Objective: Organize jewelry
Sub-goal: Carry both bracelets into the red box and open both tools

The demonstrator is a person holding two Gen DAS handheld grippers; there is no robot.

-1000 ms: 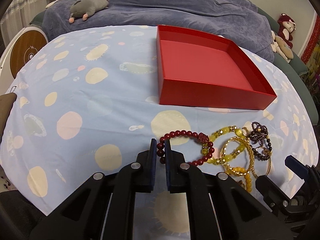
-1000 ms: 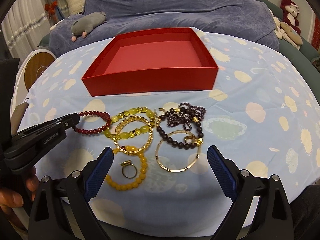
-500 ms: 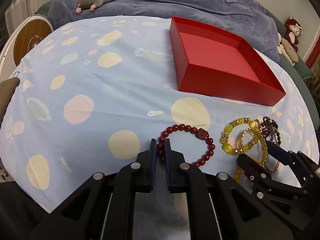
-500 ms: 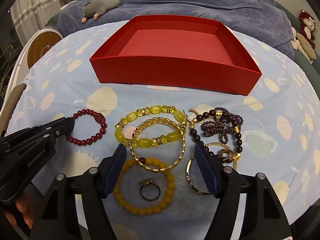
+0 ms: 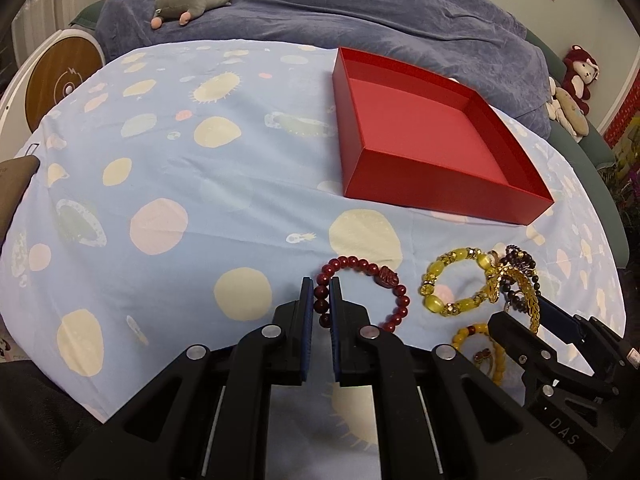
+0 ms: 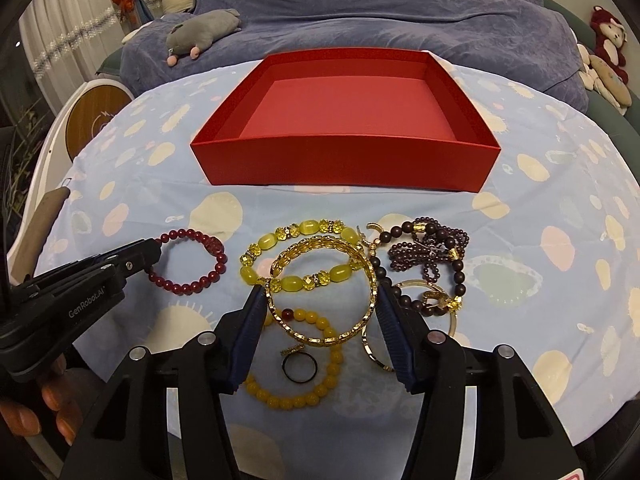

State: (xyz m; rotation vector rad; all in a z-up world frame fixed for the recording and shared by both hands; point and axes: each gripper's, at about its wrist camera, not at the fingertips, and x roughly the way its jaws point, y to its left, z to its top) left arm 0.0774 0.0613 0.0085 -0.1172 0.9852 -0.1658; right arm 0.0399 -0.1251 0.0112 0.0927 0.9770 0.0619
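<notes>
Left tool (image 5: 321, 300): clamped on the red bracelet (image 5: 362, 294).
Right tool (image 6: 320, 308): has been closing, pads now touching both sides of the gold bangle (image 6: 324, 290).
Box (image 6: 344, 120): beyond the jewelry on the worktop (image 6: 560, 280).

I dragged the red bead bracelet (image 6: 188, 263) left with my left gripper (image 5: 321, 300); it overlapped the yellow glass-bead bracelet (image 6: 298, 258) a second ago, now lies apart from it. My right gripper (image 6: 318, 300) came in over the pile and its jaws have just been closing, now on either side of the gold bangle (image 6: 324, 290), pads at its rim. Bangle is tilted up on its left side, no longer flat as before. Red box (image 6: 344, 160) looms closer in my right wrist view.
</notes>
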